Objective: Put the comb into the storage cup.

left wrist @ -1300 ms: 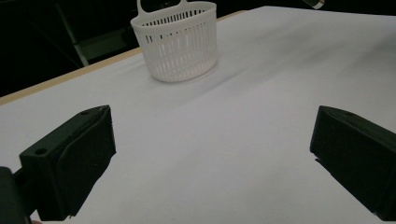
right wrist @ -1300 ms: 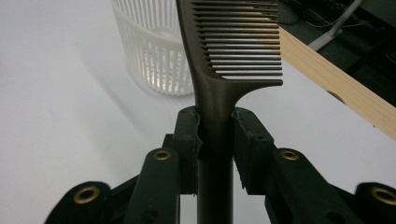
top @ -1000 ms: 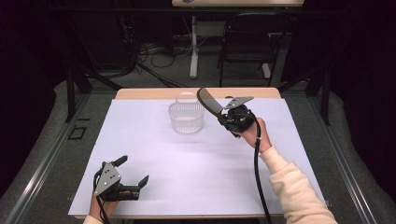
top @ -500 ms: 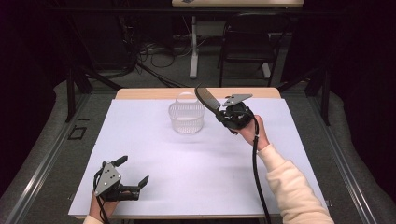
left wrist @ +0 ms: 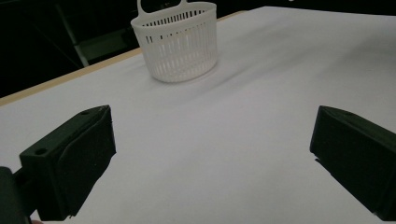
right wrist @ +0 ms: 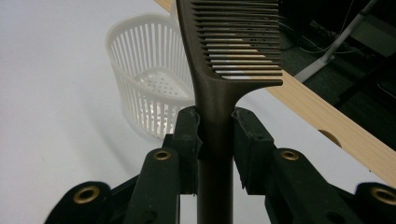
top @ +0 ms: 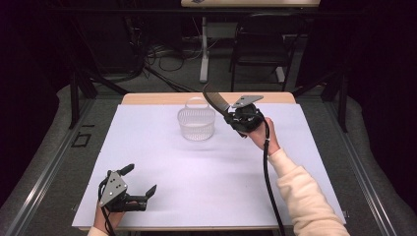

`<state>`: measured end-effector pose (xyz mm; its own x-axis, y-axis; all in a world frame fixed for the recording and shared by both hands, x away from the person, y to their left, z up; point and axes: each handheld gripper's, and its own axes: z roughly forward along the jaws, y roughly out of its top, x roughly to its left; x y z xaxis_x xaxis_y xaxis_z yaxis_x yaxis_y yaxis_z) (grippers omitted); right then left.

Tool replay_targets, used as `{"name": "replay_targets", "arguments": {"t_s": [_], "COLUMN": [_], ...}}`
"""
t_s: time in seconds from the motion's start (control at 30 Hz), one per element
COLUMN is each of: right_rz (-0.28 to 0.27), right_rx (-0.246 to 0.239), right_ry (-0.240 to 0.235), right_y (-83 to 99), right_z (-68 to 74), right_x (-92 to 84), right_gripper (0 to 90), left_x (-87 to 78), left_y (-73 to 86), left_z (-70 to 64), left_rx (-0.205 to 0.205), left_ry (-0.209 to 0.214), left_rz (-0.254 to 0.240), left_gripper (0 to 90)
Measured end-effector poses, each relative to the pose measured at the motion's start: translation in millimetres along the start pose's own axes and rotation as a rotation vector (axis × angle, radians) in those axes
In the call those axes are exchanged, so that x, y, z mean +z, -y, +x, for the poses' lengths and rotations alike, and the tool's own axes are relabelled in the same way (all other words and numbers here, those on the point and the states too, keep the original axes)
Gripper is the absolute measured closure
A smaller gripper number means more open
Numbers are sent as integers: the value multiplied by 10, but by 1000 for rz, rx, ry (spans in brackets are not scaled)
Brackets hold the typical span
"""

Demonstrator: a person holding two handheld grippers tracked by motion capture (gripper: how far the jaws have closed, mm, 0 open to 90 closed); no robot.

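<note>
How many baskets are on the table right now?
1: the white basket stands at the table's far middle, just left of the comb that the right gripper holds.

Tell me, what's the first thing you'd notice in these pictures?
A dark comb catches the eye first: the right hand-held gripper pinches its handle and holds it up in the air beside a white slotted basket. That basket stands empty toward the far edge of the white table. Near the front left corner, the left hand-held gripper rests with its jaws wide open.
</note>
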<state>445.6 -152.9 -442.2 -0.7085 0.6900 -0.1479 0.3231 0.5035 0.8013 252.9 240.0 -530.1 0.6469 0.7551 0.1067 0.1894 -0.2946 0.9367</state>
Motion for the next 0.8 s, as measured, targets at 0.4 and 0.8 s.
{"name": "replay_targets", "arguments": {"t_s": [0.4, 0.8], "right_rz": [-14, -35], "right_rx": [-3, -18], "right_ry": [7, 21], "right_y": [-99, -216], "right_z": [1, 19], "right_x": [39, 48], "right_gripper": [726, 726], "left_x": [4, 0], "left_y": [-2, -3], "left_z": [-3, 0], "left_rx": [0, 3], "left_ry": [2, 4], "left_rz": [1, -1], "left_gripper": [0, 0]}}
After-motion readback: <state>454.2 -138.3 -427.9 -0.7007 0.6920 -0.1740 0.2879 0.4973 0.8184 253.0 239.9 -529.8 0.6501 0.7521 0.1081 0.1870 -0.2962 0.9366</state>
